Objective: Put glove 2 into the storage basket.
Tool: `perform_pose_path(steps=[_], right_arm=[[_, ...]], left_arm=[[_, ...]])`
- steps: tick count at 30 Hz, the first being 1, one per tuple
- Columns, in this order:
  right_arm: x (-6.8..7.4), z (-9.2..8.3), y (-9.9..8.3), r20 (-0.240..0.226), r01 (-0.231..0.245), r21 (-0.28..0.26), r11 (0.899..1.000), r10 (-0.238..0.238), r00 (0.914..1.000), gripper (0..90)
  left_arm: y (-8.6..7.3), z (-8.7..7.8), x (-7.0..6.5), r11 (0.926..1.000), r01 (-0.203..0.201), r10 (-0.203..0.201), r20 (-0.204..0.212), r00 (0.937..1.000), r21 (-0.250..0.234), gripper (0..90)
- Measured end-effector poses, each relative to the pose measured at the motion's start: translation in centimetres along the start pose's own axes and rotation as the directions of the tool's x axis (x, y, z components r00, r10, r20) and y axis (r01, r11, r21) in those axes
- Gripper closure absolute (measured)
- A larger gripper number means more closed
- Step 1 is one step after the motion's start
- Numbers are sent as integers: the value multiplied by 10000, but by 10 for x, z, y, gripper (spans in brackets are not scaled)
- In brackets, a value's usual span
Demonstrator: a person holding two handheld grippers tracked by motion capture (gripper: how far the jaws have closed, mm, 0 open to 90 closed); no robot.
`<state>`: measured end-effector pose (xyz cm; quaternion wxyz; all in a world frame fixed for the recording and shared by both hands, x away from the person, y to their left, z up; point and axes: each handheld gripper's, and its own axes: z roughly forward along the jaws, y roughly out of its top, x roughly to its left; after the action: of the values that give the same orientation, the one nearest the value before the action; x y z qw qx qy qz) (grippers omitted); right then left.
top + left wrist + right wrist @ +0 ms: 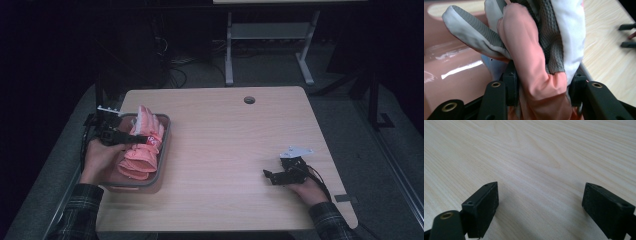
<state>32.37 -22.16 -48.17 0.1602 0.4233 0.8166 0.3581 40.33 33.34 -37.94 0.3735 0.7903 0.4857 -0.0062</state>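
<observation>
the left gripper (131, 139) has its fingers (510, 85) clamped on a bundle of gloves (534, 57), one pad pressing each side of the fabric in the left gripper view. in the high view the bundle sits over the pink bin (164, 150) at the left edge of the desk (235, 150), and whether its underside touches the bin floor i cannot tell. judging from this, the work is in its middle: the gloves are gripped and at the bin, but not yet let go or carried off, and which of the two is meant the pictures do not settle.

the right gripper (268, 175) rests low on the bare desk near the right edge, well apart from the bin, with its fingers (484, 205) spread wide and nothing between them; it seems to be waiting.

the gloves are soft and floppy: salmon-pink cloth that creases where the pads squeeze it, white backing, and grey palm patches with a raised waffle grid that looks rubbery. their fingertips are rounded and limp, splaying away from the grip. the bin is smooth, glossy plastic with a grey rim and rounded corners, its inner wall catching streaks of light. the desk is pale wood-grain laminate, flat and matte, with a round cable hole (249, 100) near the far edge.
</observation>
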Motion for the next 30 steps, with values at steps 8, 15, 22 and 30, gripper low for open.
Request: perform_pose_path(steps=[8,15,22,30], right_arm=[[0,0,0,-3,4,0,10000,-4,10000,133],[0,0,0,1,4,-1,10000,-4,10000,133],[0,0,0,0,2,3,10000,-2,10000,133],[0,0,0,0,5,1,10000,-5,10000,133]], left_arm=[[-15,14,10,9997,38,-40,73,10000,252,514],[-20,13,16,9998,175,-177,308,9994,87,378],[-16,5,11,9999,-102,102,-7,9999,-45,218],[-12,-13,5,9982,-419,396,-562,9976,-417,134]])
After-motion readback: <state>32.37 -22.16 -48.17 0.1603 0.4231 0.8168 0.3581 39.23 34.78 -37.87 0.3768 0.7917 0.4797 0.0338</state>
